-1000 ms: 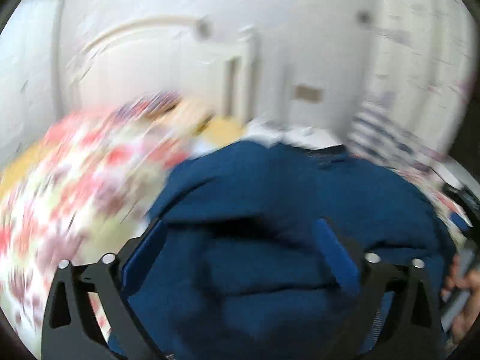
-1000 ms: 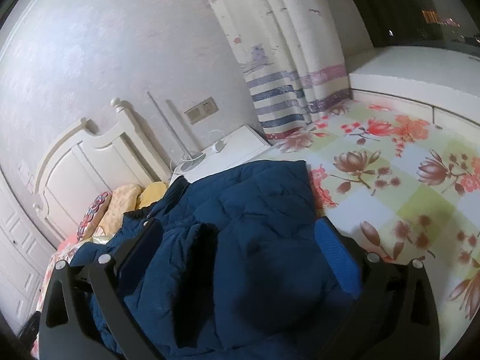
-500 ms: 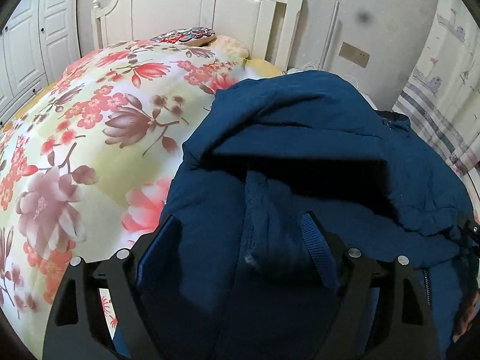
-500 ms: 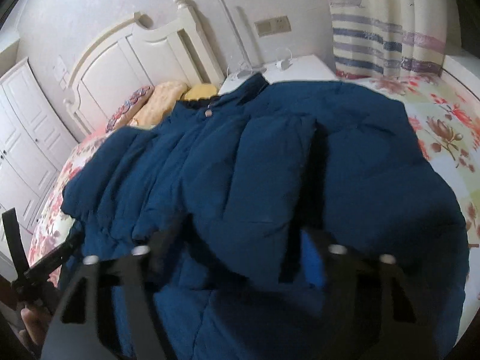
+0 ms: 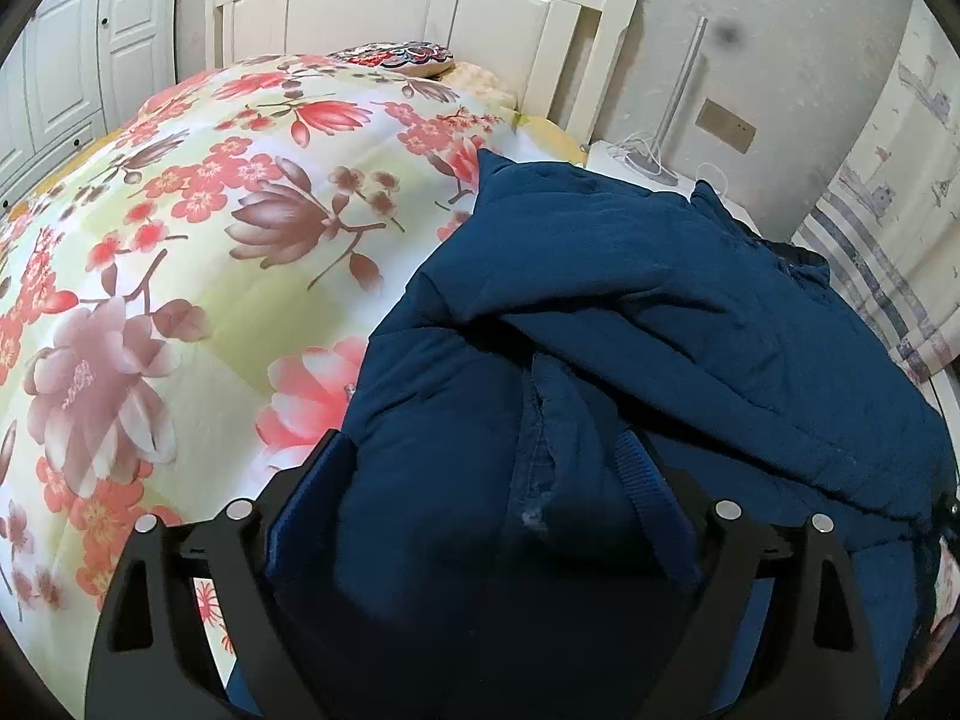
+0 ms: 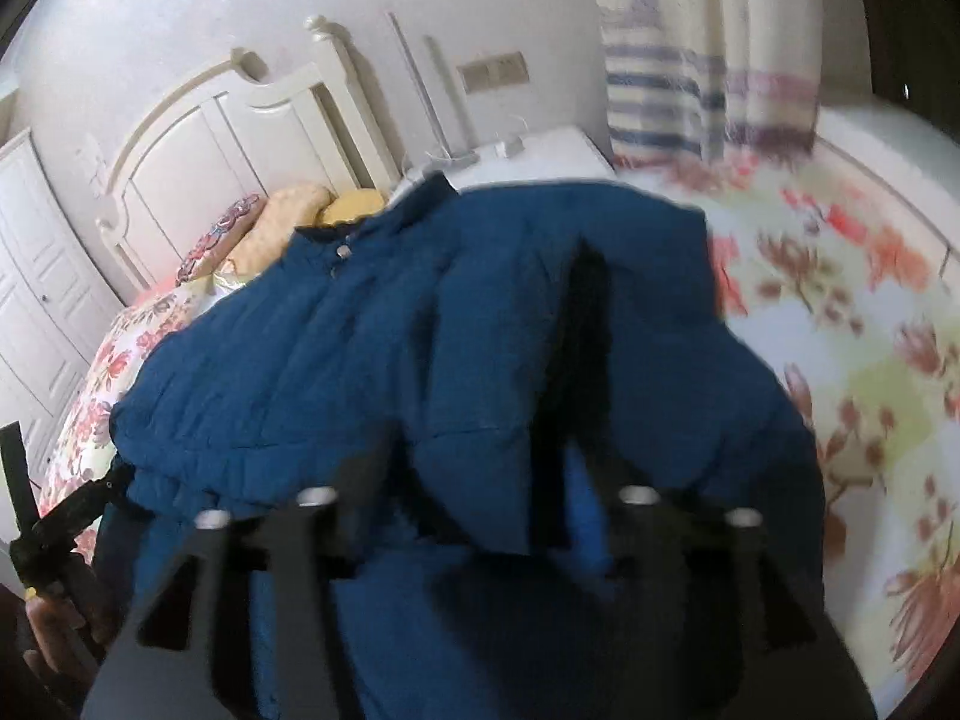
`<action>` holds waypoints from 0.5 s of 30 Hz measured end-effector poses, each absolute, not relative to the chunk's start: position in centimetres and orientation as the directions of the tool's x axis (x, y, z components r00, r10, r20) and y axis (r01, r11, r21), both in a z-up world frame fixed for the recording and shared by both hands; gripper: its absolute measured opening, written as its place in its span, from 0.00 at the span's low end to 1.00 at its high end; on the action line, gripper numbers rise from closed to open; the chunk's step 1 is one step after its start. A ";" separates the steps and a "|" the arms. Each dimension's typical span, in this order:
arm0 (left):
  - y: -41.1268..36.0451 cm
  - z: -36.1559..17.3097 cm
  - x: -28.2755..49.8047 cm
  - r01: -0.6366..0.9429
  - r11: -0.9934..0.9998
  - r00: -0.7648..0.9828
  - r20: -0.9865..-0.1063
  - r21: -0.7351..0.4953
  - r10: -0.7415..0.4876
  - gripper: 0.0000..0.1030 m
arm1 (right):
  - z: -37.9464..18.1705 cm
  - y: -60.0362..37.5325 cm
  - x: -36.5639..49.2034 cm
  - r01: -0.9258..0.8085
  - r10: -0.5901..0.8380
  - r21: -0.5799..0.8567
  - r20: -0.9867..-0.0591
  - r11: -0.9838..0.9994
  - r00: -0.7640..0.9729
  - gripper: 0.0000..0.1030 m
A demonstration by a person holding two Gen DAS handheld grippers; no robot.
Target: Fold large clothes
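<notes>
Overall no readable writing, left gripper jaws opening around blue padded jacket, right gripper likewise opening.

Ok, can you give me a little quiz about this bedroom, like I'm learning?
1. True or false: the blue jacket lies on a flowery bedspread.
2. What colour is the headboard? A white, B black, C red.
3. Fill in the gap: the curtain has ____ running across it.
Key: 1 true; 2 A; 3 stripes.
</notes>
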State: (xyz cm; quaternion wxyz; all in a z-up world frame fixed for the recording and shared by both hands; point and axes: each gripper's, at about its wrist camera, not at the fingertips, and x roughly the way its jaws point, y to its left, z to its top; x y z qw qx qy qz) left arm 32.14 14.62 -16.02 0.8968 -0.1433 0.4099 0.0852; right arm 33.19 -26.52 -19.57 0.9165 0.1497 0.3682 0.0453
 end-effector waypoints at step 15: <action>15.8 -13.1 28.9 -0.352 0.909 0.758 -0.638 -0.223 0.137 0.88 | -20.5 -21.3 35.1 -0.001 -0.030 -0.044 -0.701 0.999 0.713 0.65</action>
